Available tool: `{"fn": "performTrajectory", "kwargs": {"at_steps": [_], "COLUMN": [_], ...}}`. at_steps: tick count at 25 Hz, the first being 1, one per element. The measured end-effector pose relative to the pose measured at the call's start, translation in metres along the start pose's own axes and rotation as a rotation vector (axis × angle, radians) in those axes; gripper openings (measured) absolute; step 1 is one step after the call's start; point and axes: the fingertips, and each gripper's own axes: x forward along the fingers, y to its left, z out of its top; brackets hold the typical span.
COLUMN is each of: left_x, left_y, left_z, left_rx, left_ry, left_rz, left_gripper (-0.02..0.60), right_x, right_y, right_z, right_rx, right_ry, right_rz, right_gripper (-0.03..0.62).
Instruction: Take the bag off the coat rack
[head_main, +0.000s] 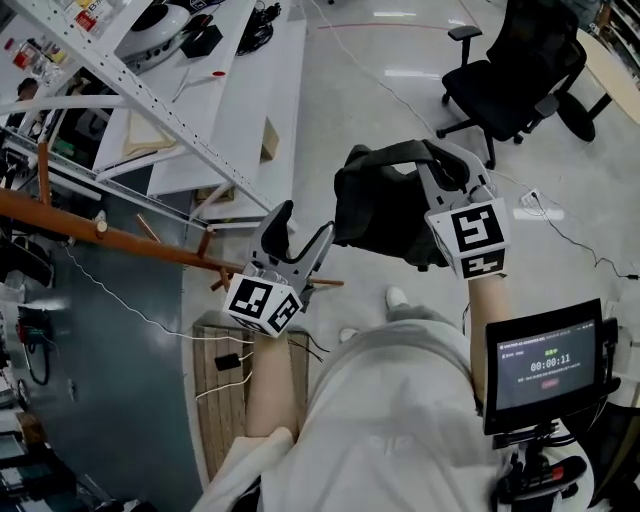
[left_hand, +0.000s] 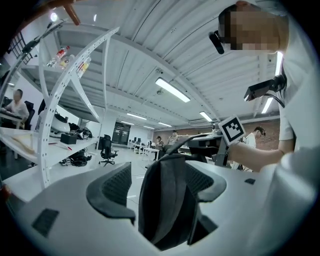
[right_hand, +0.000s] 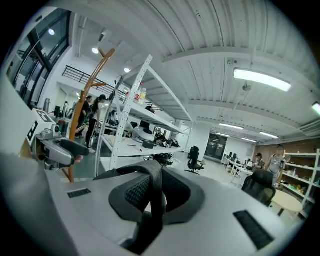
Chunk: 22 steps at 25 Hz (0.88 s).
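A black bag (head_main: 385, 210) hangs in the air between my two grippers, off the brown wooden coat rack (head_main: 110, 237), which stands to the left. My right gripper (head_main: 445, 165) is shut on the bag's top strap (right_hand: 152, 195), which runs narrow between its pads. My left gripper (head_main: 300, 228) is lower left of the bag with its jaws spread. A wide black strap (left_hand: 167, 200) passes between them and lies against the right jaw, with a gap to the left one. The rack (right_hand: 85, 95) also shows in the right gripper view.
A white shelving frame (head_main: 150, 100) and white tables (head_main: 240, 90) stand behind the rack. A black office chair (head_main: 520, 70) is at the back right. A small screen (head_main: 545, 365) sits at my lower right. Cables trail over the floor by a wooden pallet (head_main: 220, 380).
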Motion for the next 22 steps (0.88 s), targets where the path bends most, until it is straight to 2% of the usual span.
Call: {"fn": "performTrajectory", "kwargs": {"at_steps": [8,22], "left_x": [0.012,0.010], "left_y": [-0.006,-0.006], "left_z": [-0.003,-0.004], "left_rx": [-0.004,-0.009], "left_ry": [0.013,0.018], "left_rz": [-0.038,-0.039], "left_gripper": [0.322,0.322], "right_x": [-0.002,-0.001], "right_y": [-0.005,-0.001], "right_z": [-0.008,-0.005], "right_rx": [0.010,0.023], "right_ry": [0.023,0.023], "right_rz": [-0.014,0.012], "right_gripper": [0.040,0.040]}}
